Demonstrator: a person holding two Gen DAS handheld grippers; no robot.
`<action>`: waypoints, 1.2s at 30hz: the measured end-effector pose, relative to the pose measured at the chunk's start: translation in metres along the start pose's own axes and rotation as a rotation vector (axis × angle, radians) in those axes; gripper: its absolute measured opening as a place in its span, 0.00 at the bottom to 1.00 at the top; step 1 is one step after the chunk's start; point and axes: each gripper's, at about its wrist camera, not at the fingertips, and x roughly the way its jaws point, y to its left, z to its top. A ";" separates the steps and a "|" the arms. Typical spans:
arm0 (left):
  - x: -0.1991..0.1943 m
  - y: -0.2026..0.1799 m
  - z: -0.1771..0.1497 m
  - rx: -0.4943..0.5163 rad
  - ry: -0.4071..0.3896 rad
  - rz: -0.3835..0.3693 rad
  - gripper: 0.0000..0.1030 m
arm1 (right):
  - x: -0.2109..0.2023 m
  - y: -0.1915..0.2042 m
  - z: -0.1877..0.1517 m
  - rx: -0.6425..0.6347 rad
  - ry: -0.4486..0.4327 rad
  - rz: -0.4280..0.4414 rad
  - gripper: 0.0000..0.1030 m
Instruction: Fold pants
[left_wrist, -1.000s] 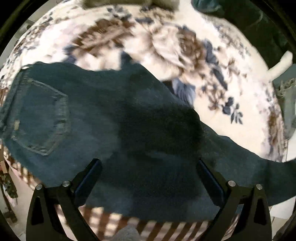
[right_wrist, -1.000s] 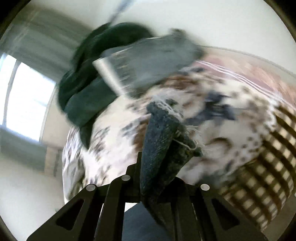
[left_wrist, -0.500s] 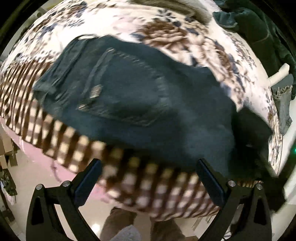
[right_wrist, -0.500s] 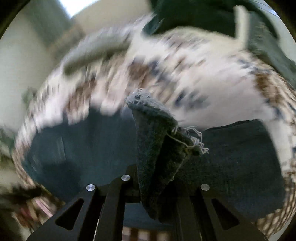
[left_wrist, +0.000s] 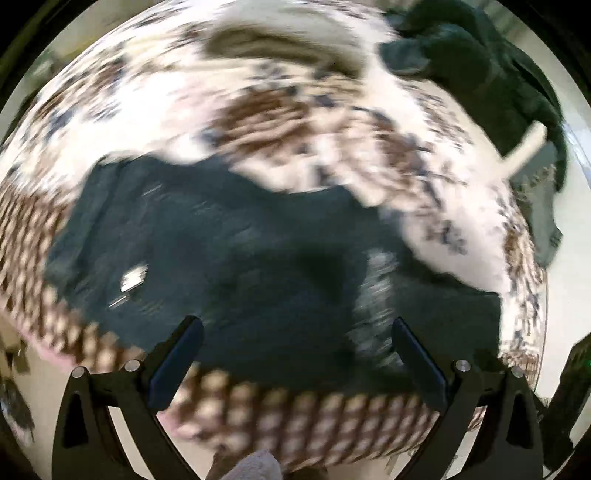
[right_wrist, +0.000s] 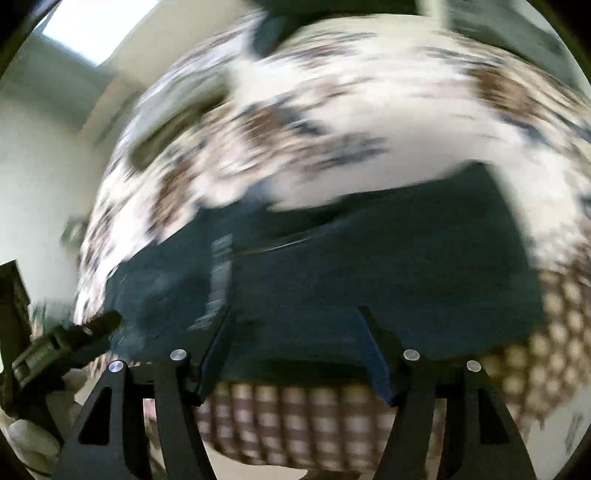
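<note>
The dark denim jeans (left_wrist: 258, 258) lay spread flat along the near edge of the bed (left_wrist: 332, 110), on a floral blanket whose hanging border showed a brown check. Both views were badly smeared, so fine detail was unreliable. In the left wrist view a pale patch on the denim looked like a pocket label, which suggested the seat and waistband lay toward the left. The right wrist view showed one long straight edge running across the cloth (probably one layer laid over another, though I could not be sure).

The left gripper (left_wrist: 295, 354) hovered over the near edge with its jaws spread wide and nothing between them. The right gripper (right_wrist: 299, 347) likewise had its jaws apart and empty, just above the near hem of the jeans (right_wrist: 351, 277).

Denim of this kind seemed fairly heavy and limp yet thick: it would drape rather than hold a shape, and it should not slip easily from the pads. The doubled edges, at waistband or leg hem, looked the best places to pinch, since a single layer mid-panel would bunch. A heap of dark clothes (left_wrist: 480, 62) sat at the far corner, well apart.
</note>
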 end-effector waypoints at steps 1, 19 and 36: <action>0.009 -0.018 0.006 0.031 0.000 -0.008 1.00 | -0.002 -0.020 0.005 0.036 0.004 -0.039 0.66; 0.079 -0.024 -0.034 0.112 0.174 0.174 1.00 | 0.044 -0.088 0.050 0.034 0.185 -0.145 0.32; 0.052 0.020 -0.045 -0.096 0.107 0.048 1.00 | 0.071 -0.046 0.036 -0.062 0.296 -0.202 0.61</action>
